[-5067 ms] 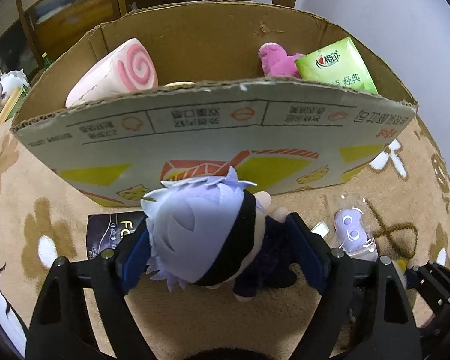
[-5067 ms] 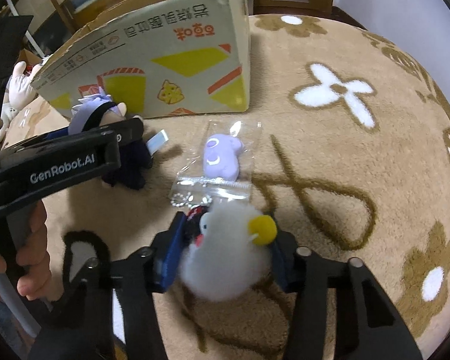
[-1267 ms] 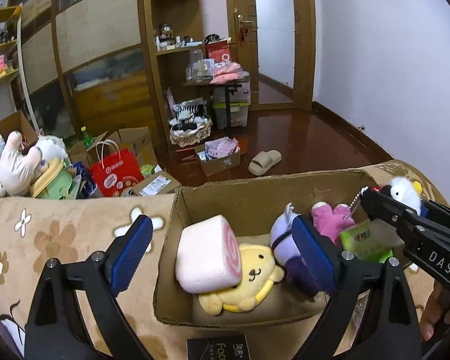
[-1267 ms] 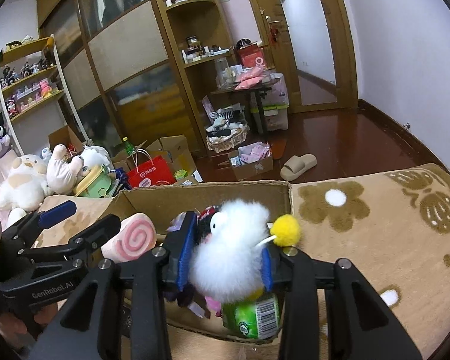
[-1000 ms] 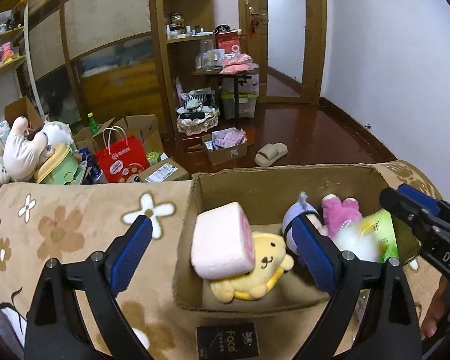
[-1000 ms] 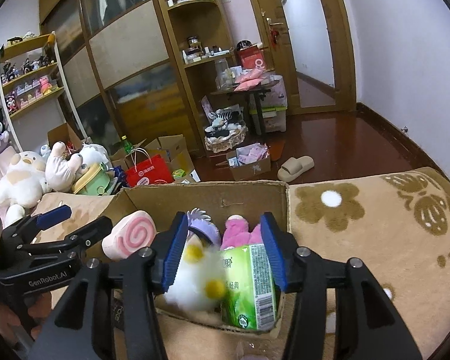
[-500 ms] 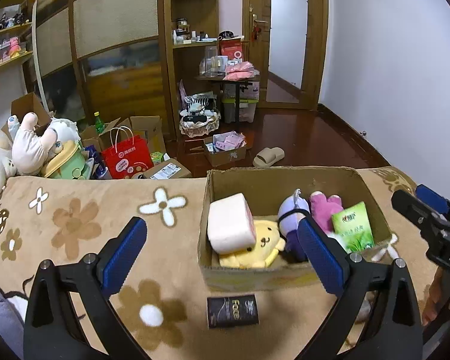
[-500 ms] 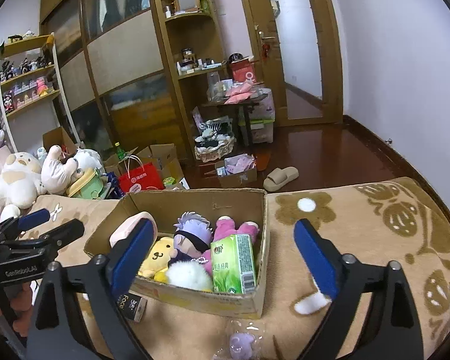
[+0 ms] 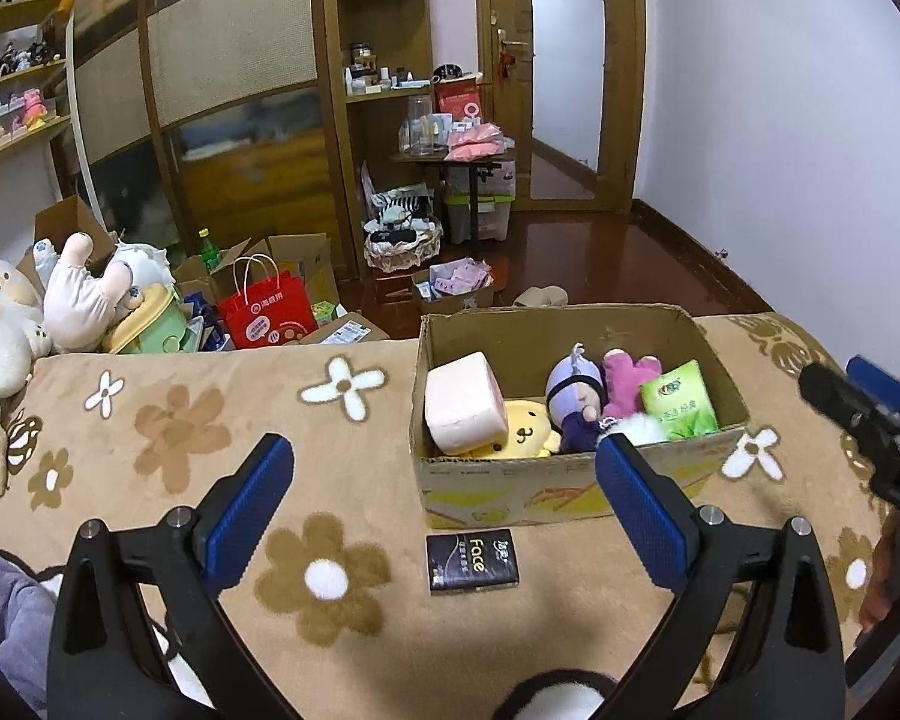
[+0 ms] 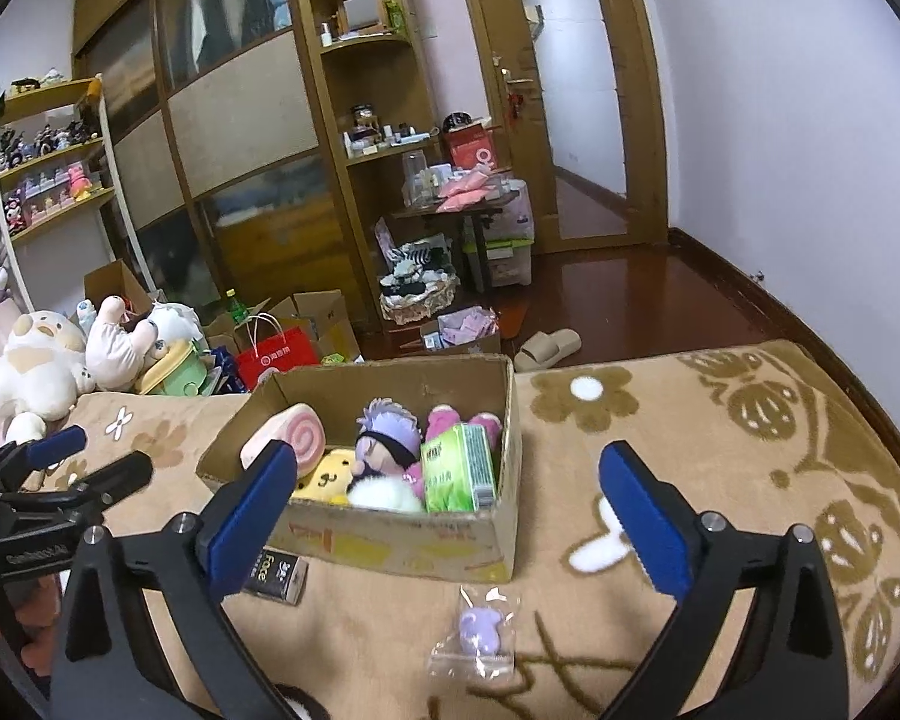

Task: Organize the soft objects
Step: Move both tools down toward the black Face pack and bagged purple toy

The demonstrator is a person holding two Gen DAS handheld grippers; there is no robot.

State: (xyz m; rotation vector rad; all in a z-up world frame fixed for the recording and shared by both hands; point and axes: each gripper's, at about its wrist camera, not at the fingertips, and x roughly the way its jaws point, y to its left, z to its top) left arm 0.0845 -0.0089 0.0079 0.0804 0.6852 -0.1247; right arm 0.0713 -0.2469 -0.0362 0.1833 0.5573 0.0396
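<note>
Your left gripper (image 9: 438,501) and right gripper (image 10: 447,501) both hang over the tan flower-patterned blanket (image 9: 168,438) with their blue-padded jaws spread wide and nothing between them; the right gripper's jaws have just been opening further. The open brown cardboard box (image 9: 570,489) rests on the blanket just beyond both grippers and holds, from left to right, a pink swirl-roll plush (image 10: 285,435), a yellow dog plush (image 9: 525,429), a purple-haired doll (image 10: 387,435), a white fluffy toy (image 10: 384,495), a pink plush (image 9: 627,378) and a green tissue pack (image 10: 459,468). Outside the box, on its near side, a black packet (image 9: 473,561) lies to the left and a clear bag with a small purple toy (image 10: 479,630) to the right.
</note>
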